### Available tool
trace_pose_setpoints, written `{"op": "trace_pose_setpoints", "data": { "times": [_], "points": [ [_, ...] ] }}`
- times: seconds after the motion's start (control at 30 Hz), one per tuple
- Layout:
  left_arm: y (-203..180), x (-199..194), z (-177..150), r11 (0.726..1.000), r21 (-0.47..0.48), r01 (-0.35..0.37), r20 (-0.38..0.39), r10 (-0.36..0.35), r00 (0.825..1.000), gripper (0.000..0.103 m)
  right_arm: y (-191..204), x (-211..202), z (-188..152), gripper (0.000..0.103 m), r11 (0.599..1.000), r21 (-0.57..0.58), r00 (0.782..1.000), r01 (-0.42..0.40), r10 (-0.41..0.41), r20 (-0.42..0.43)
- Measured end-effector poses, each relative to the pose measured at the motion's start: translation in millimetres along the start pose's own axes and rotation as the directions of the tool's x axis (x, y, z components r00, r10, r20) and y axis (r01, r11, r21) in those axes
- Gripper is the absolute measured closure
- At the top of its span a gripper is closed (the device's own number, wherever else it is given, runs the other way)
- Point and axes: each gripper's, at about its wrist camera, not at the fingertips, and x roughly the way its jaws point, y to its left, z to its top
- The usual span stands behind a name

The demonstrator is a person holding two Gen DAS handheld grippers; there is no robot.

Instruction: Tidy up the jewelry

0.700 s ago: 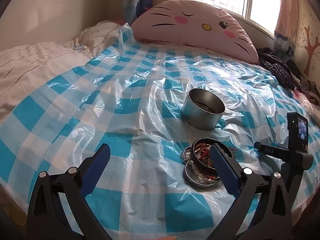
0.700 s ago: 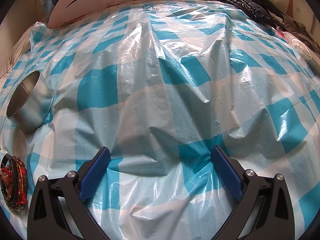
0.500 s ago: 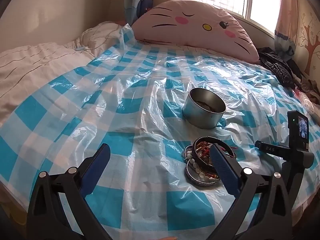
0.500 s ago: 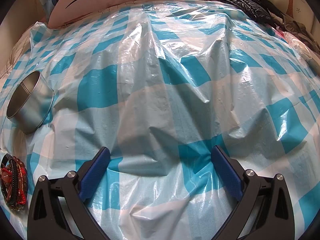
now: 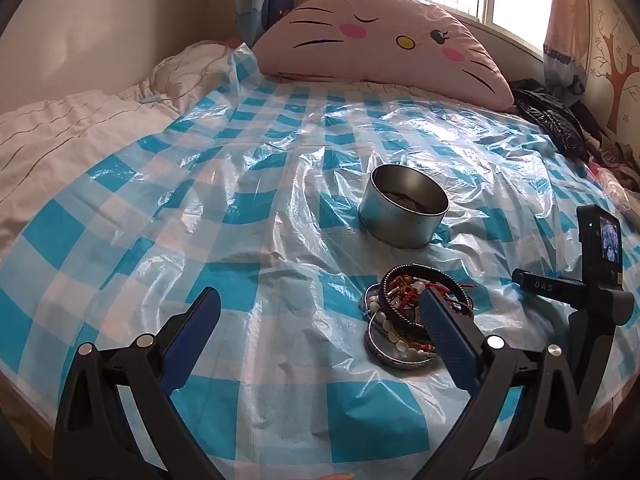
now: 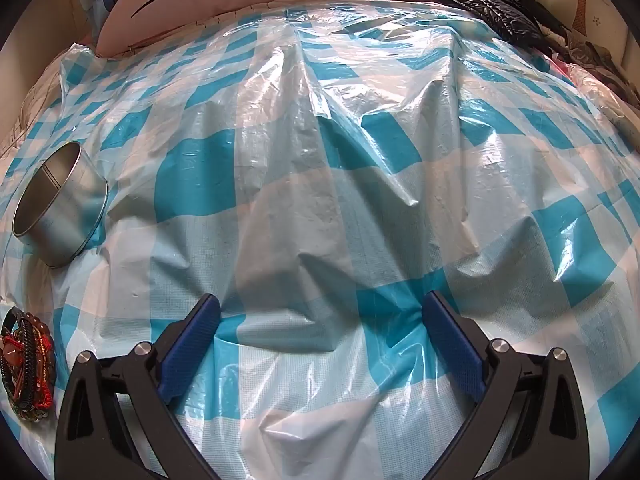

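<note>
A heap of bracelets and bead strings (image 5: 416, 312) lies on a round metal lid (image 5: 394, 354) on the blue-checked plastic sheet. An open round metal tin (image 5: 404, 210) stands just behind it. My left gripper (image 5: 320, 312) is open and empty, hovering above the sheet; its right finger (image 5: 444, 336) overlaps the heap in view. My right gripper (image 6: 320, 318) is open and empty, low over bare sheet. In the right wrist view the tin (image 6: 60, 210) is at the left and the heap (image 6: 26, 364) at the far left edge.
A pink cat-face pillow (image 5: 380, 42) lies at the head of the bed. Dark clothes (image 5: 556, 120) are piled at the right. A white duvet (image 5: 52, 128) lies left. The other gripper's camera mount (image 5: 596, 248) stands right of the heap.
My left gripper has pulled back and risen slightly, so the heap and tin sit a little further ahead. The right gripper has tilted slightly; both grippers stay open.
</note>
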Motion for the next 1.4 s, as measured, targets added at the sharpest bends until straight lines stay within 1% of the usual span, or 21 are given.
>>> {"op": "trace_pose_setpoints", "data": {
  "times": [0.13, 0.43, 0.57, 0.83, 1.0, 1.17, 1.23, 1.27, 1.3, 1.33, 1.4],
  "points": [
    [1, -1, -1, 1.000, -0.003, 0.011, 0.005, -0.011, 1.000, 0.007, 0, 0, 0, 0.006, 1.000, 0.000, 1.000, 0.000, 0.000, 0.000],
    [-7, 3, -2, 1.000, 0.027, -0.003, -0.008, 0.003, 1.000, 0.007, 0, 0, -1, 0.006, 1.000, 0.000, 1.000, 0.000, 0.000, 0.001],
    [-4, 3, -2, 1.000, 0.011, 0.013, -0.008, -0.013, 1.000, 0.007, 0, 0, -1, 0.006, 1.000, 0.000, 1.000, 0.000, 0.000, 0.001],
    [-10, 3, -2, 0.998, 0.039, 0.057, -0.011, -0.057, 0.998, 0.008, 0, 0, -2, 0.006, 1.000, 0.002, 1.000, -0.002, 0.002, 0.004],
    [-14, 7, -2, 0.997, 0.049, 0.065, -0.034, -0.064, 0.997, 0.008, 0, 1, -2, 0.006, 1.000, -0.002, 1.000, 0.004, -0.004, 0.005],
    [-10, 9, -2, 0.997, 0.024, 0.070, -0.043, -0.069, 0.997, 0.008, -5, 1, 0, 0.006, 0.999, 0.005, 0.999, -0.040, 0.040, -0.015],
    [-7, 10, -2, 0.997, 0.010, 0.071, -0.048, -0.071, 0.996, 0.008, -6, -6, 1, 0.006, 0.997, -0.015, 0.996, -0.082, 0.081, -0.026],
    [-5, 11, -2, 0.997, 0.004, 0.072, -0.052, -0.072, 0.996, 0.008, -6, -12, -1, 0.007, 0.996, -0.024, 0.996, -0.087, 0.087, -0.024],
    [-4, 11, -2, 0.997, -0.001, 0.072, -0.053, -0.072, 0.996, 0.008, -6, -22, -4, 0.007, 0.997, -0.027, 0.997, -0.078, 0.079, 0.010],
    [-3, 11, -3, 0.997, -0.005, 0.071, -0.051, -0.071, 0.996, 0.008, -4, -38, -7, 0.007, 0.997, -0.034, 0.994, -0.073, 0.076, 0.080],
    [-3, 11, -2, 0.997, -0.006, 0.071, -0.048, -0.072, 0.996, 0.008, 2, -75, -15, 0.007, 0.995, -0.076, 0.973, -0.068, 0.083, 0.215]
  ]
}}
